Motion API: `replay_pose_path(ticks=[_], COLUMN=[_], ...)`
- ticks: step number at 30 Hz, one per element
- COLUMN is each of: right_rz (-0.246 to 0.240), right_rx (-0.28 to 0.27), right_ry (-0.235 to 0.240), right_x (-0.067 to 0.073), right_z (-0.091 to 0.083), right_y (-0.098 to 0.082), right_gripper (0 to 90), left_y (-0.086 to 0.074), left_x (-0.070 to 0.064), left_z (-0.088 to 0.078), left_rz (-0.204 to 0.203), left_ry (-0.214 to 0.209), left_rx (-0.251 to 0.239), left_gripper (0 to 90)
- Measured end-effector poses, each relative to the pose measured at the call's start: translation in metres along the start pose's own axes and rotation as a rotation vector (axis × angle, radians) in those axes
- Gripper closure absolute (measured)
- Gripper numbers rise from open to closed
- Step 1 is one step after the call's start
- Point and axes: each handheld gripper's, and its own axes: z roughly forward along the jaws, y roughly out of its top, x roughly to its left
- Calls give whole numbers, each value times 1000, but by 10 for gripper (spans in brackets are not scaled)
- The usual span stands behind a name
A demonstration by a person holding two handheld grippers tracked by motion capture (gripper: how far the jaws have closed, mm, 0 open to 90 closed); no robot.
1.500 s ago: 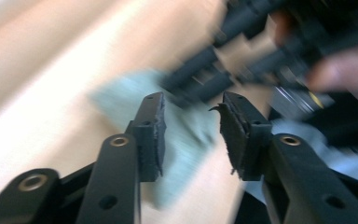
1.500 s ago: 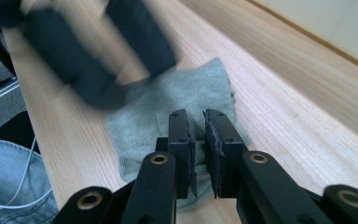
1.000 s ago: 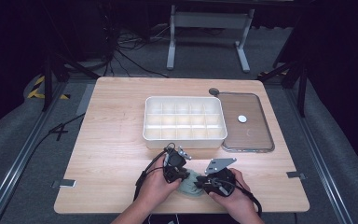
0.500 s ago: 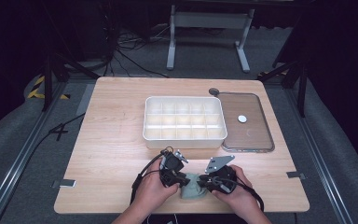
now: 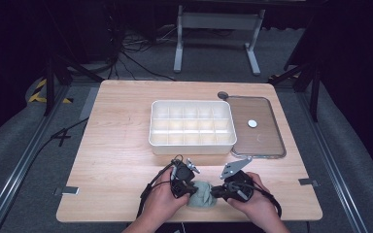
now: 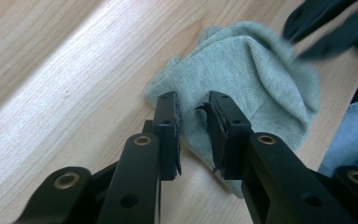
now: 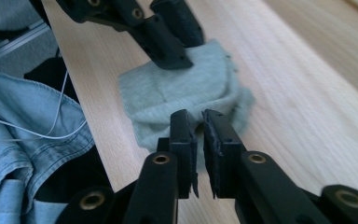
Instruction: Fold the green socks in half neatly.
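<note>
From the high view, the grey-green cloth (image 5: 201,195) lies bunched at the near edge of the bench (image 5: 121,145), with the left claw (image 5: 190,189) and right claw (image 5: 215,192) meeting it from either side; the compartment tray (image 5: 192,125) stands well apart. In the left gripper view, the jaws stand narrow with a gap, over the cloth's (image 6: 256,79) edge, pads not pressing; sink lower before pinching. In the right gripper view, the jaws, just closing, are nearly together at a fold (image 7: 214,100); whether they pinch it I cannot tell, so confirm before lifting.
</note>
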Motion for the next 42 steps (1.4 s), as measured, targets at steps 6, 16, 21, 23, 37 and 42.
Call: replay_pose_path(ticks=[6,16,21,23,37,42], right_rz=[-48,-76,-74,-71,-93,-87], right_rx=[49,71,61,60,53,40], right_ry=[-47,-69,-62,-54,-63,-65], right_x=[8,9,5,4,6,7], right_z=[14,18,20,20,23,24], right_y=[3,6,8,8,11,12], right_gripper=[790,794,797,798,830,832], left_y=[-1,-16,-22,-22,-20,-19], left_x=[1,29,32,29,22,21], left_z=[-4,-25,-17,-11,-3,-10], left_rz=[-8,-46,-14,11,87,106], left_ry=[-33,-52,-55,-67,-83,-110], left_rx=[-18,-20,22,54,23,-51], left_gripper=[710,682,742,766,833,824])
